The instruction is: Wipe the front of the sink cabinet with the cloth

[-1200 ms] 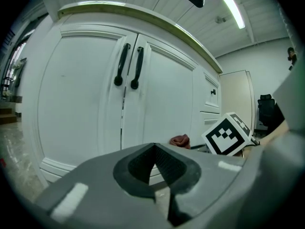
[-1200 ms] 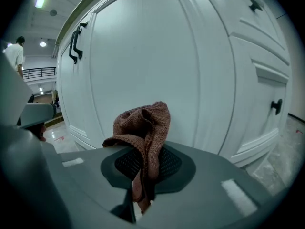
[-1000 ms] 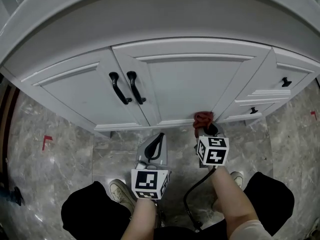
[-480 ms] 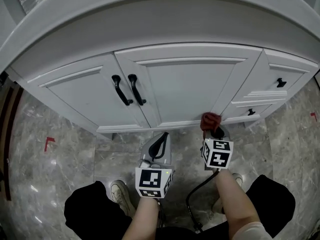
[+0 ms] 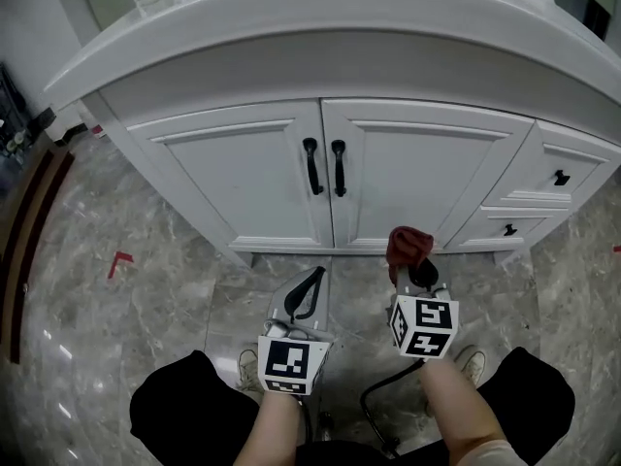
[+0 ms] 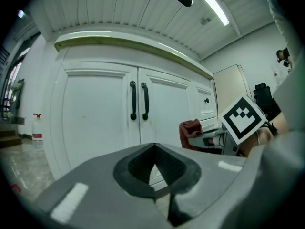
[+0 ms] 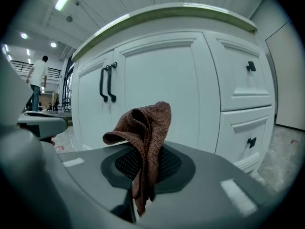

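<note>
R gripper (image 7: 143, 175) is clamping the brown cloth (image 7: 148, 125) nr the sink cabinet's (image 5: 233, 183) bottom edge, below the right door (image 5: 417, 178) & prob. not touching, L gripper (image 6: 155, 171) idling w/ jaws together on nothing; pressing cloth flat & sweeping edge-to-edge is looking best.

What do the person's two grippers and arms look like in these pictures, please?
The left gripper and right gripper are grey with black ridged pads; each carries a white cube with black square markers. A black cable trails from the right one. Forearms are bare; a pale sleeve shows at the right arm.
</note>
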### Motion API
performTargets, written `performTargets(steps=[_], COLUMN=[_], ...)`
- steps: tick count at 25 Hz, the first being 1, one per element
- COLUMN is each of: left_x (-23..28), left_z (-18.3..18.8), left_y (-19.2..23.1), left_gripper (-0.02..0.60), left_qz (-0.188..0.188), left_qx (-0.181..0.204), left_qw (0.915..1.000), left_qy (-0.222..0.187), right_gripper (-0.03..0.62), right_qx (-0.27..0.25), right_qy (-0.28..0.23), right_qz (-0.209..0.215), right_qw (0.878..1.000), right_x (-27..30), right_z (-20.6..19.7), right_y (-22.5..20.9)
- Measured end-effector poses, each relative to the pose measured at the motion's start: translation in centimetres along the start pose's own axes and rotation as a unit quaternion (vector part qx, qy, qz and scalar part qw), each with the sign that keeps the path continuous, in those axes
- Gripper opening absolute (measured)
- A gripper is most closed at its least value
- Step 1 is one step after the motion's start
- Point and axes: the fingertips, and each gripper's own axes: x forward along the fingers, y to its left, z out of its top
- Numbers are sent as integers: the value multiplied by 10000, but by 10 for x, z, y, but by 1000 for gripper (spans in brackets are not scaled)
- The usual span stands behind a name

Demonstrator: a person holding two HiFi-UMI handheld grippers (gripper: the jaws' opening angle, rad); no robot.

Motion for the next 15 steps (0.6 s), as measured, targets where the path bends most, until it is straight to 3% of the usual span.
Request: performTargets(steps=[6, 15], left_x=[-52, -121], left_z=[39, 75], left_y=[16, 20], left_gripper=[0, 0], left_qz=[49, 6], left_qx=[-15, -470], left_qw=[9990, 9946], left_qy=[-448, -922], right_gripper=[80, 80], right_qx=[-158, -464], right_qy=[-290, -560], right_qz=[148, 182], right_qw=[9993, 9972], right_x=[-48, -123], right_z=[25, 52], right_y=[53, 101])
